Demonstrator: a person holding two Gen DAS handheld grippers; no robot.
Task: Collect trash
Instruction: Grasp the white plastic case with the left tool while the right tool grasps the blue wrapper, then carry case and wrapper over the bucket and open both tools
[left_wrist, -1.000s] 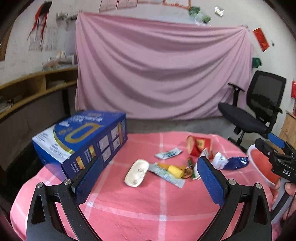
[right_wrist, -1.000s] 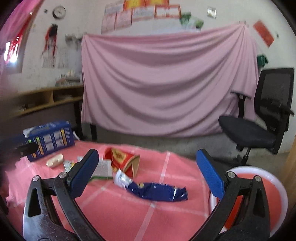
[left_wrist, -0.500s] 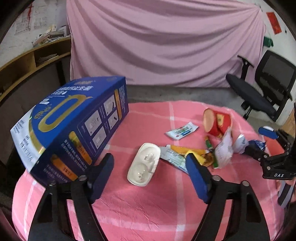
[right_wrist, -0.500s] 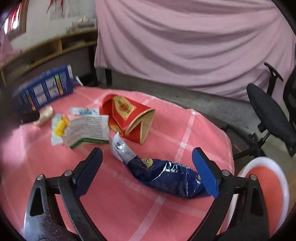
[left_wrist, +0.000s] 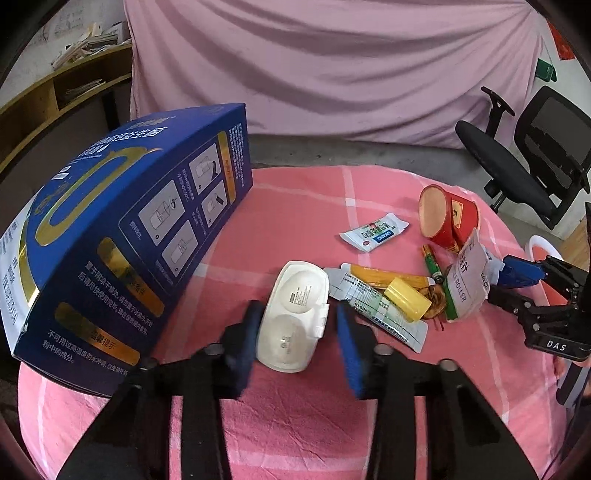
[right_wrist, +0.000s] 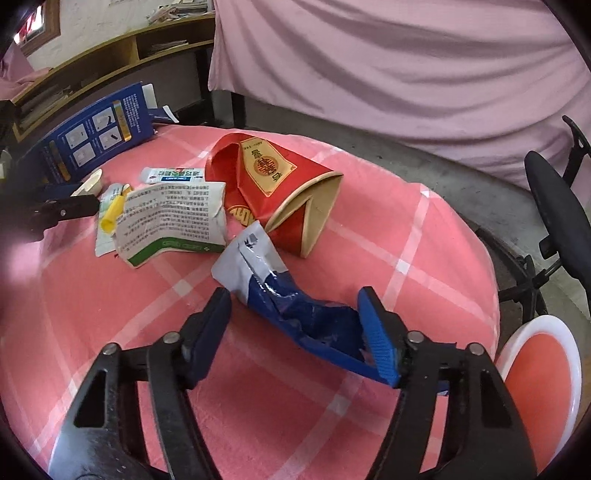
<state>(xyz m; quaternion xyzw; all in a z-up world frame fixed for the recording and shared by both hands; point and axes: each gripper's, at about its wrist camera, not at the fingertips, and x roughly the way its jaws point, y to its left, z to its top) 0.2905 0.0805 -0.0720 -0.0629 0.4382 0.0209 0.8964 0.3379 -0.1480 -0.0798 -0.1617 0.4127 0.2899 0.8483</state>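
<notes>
Left wrist view: the left gripper (left_wrist: 297, 332) sits low over the pink tablecloth (left_wrist: 295, 206), its jaws part open and straddling a white plastic case (left_wrist: 293, 315). The left pad (left_wrist: 247, 332) looks to be touching or nearly touching the case's edge; the right pad stands a little apart from it. A big blue box (left_wrist: 122, 229) lies just to the left, and a printed sachet (left_wrist: 376, 310) with a yellow cap (left_wrist: 406, 299) lies just to the right. The likely slip here is the smooth rounded case squirting forward as the jaws squeeze, or the right finger catching the sachet and dragging it along.

Right wrist view: the right gripper (right_wrist: 299, 328) is open fairly wide around a crumpled blue wrapper (right_wrist: 306, 317), whose tail rests against the right pad (right_wrist: 376, 343) while the left finger stands clear of it. A crushed red paper cup (right_wrist: 273, 188) lies just beyond, and a red basin (right_wrist: 539, 380) sits lower right, off the table. The thin foil may simply fold flat and slide out, or only a corner may be pinched and tear loose on the way to the basin.
</notes>
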